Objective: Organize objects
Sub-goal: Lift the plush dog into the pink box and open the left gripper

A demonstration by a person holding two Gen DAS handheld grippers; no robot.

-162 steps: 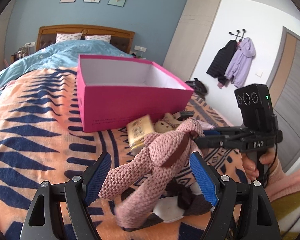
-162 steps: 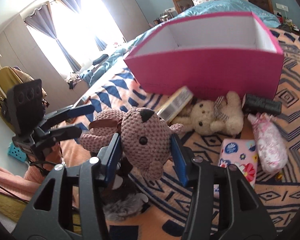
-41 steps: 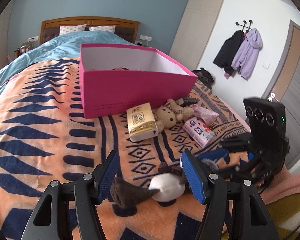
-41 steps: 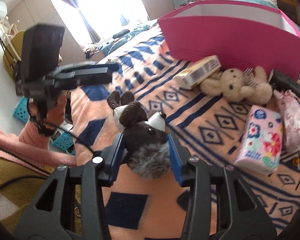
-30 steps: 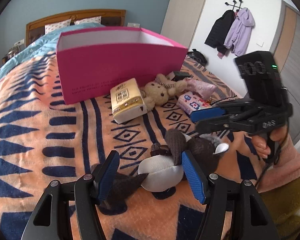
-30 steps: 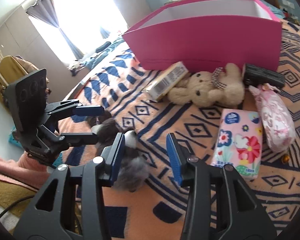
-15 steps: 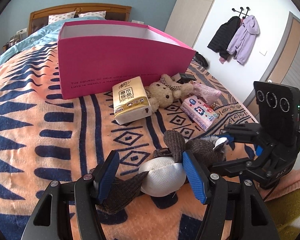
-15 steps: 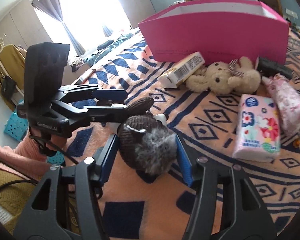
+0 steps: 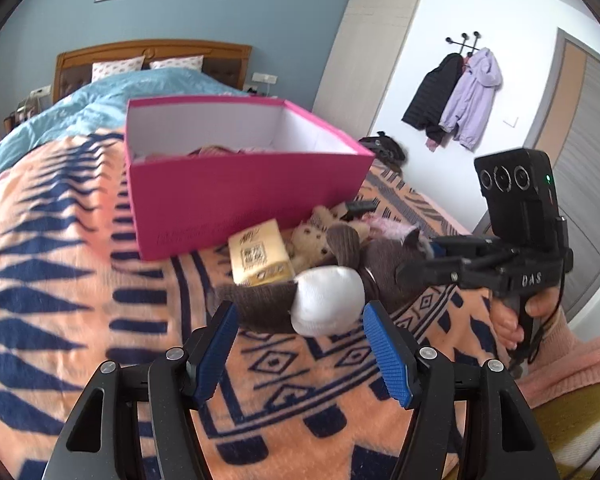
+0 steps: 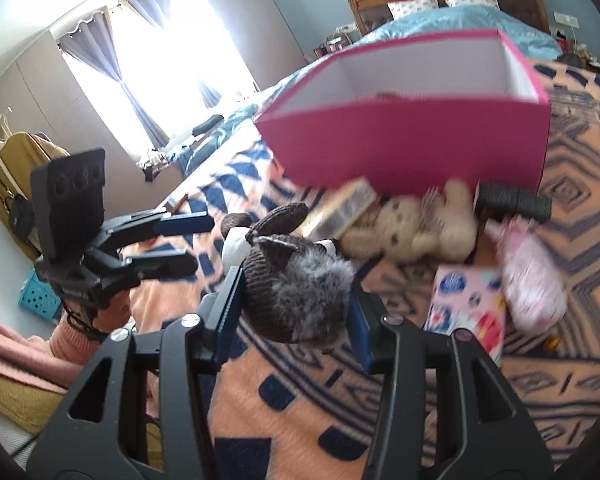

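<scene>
My right gripper (image 10: 296, 316) is shut on the brown and grey plush toy (image 10: 296, 292) and holds it above the blanket. The toy also shows in the left wrist view (image 9: 328, 296), with its white belly facing me. My left gripper (image 9: 300, 344) is open and empty, just below and in front of the toy. The right gripper shows at the right of the left wrist view (image 9: 428, 258). The pink box (image 9: 236, 184) stands ahead on the bed with a pink knitted toy partly showing inside it. The box also shows in the right wrist view (image 10: 412, 148).
In front of the box lie a yellow tissue pack (image 9: 260, 252), a cream teddy bear (image 10: 420, 224), a black case (image 10: 512, 200), a pink pouch (image 10: 532, 276) and a flowered tissue pack (image 10: 468, 312). The orange and blue blanket (image 9: 60, 280) covers the bed.
My right gripper has lifted the brown plush toy off the blanket and carried it toward the pink box. My left gripper stays open and has risen with it.
</scene>
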